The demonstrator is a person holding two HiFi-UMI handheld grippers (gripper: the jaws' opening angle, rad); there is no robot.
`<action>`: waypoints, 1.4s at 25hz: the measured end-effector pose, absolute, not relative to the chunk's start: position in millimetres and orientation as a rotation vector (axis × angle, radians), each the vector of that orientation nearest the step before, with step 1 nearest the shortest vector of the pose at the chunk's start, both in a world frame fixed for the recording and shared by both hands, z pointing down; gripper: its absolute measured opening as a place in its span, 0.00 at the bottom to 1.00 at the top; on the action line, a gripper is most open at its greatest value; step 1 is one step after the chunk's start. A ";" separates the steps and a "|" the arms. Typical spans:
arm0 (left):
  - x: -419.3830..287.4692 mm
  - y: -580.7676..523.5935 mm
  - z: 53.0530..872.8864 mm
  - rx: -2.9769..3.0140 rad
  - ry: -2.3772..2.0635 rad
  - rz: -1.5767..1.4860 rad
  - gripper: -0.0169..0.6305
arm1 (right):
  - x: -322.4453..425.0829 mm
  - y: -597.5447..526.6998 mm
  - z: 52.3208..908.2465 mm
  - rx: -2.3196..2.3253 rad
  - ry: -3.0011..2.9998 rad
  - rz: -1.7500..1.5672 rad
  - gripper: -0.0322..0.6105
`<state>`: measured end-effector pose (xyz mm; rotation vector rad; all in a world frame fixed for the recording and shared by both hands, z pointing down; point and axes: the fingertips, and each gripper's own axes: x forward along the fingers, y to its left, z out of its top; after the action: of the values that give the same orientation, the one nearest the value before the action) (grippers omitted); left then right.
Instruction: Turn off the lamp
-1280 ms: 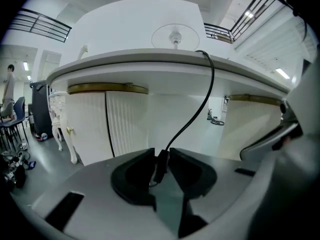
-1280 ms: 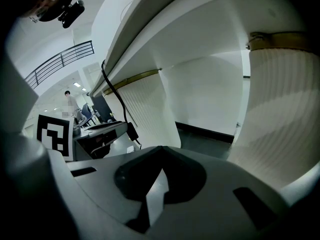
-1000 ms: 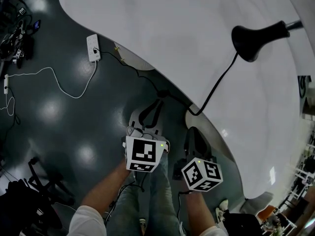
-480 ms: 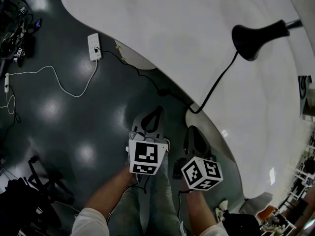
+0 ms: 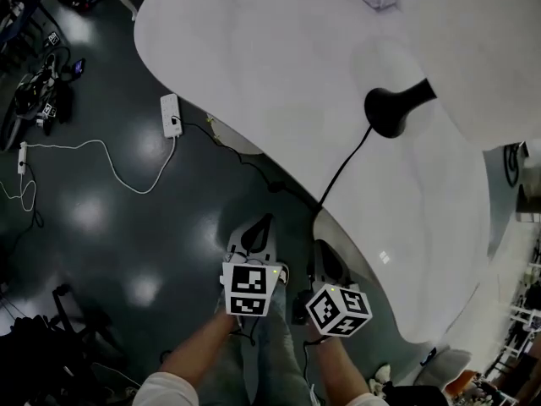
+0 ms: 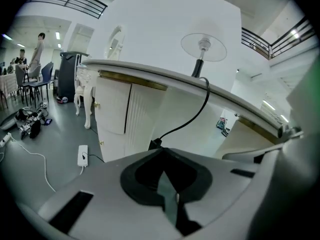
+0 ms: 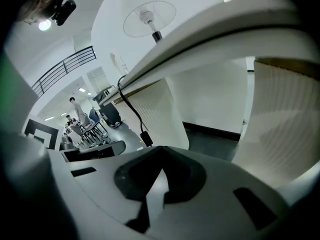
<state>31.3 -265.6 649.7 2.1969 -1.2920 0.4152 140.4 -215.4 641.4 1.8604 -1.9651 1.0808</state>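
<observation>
The lamp's black base (image 5: 387,110) stands on the white table (image 5: 279,66), its stem running under the white shade (image 5: 482,41). Its black cord (image 5: 342,167) drops over the table edge to an inline switch (image 5: 275,186) hanging above the floor. In the left gripper view the shade (image 6: 170,29), cord (image 6: 195,109) and switch (image 6: 154,144) lie ahead. The right gripper view shows the shade from below (image 7: 150,14) and the switch (image 7: 146,138). My left gripper (image 5: 264,219) (image 6: 162,156) is shut and empty, short of the switch. My right gripper (image 5: 324,245) (image 7: 161,166) is shut and empty by the table edge.
A white power strip (image 5: 172,114) (image 6: 82,154) lies on the dark floor with a white cable (image 5: 110,155) trailing left. Cables and gear (image 5: 38,91) are piled at the far left. Chairs (image 6: 35,79) and a standing person (image 6: 39,46) are far off.
The left gripper's jaws have closed with nothing between them. Both grippers sit a little lower in the head view, and the lamp base now appears further left and up.
</observation>
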 end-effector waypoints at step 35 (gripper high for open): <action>90.8 -217.3 337.8 2.453 -1.264 0.285 0.04 | 178.2 -188.6 333.0 2.041 -2.174 0.758 0.05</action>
<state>90.8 -217.3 337.8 2.4534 -1.2636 0.2852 178.2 -188.6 333.0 2.0408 -2.1735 0.7576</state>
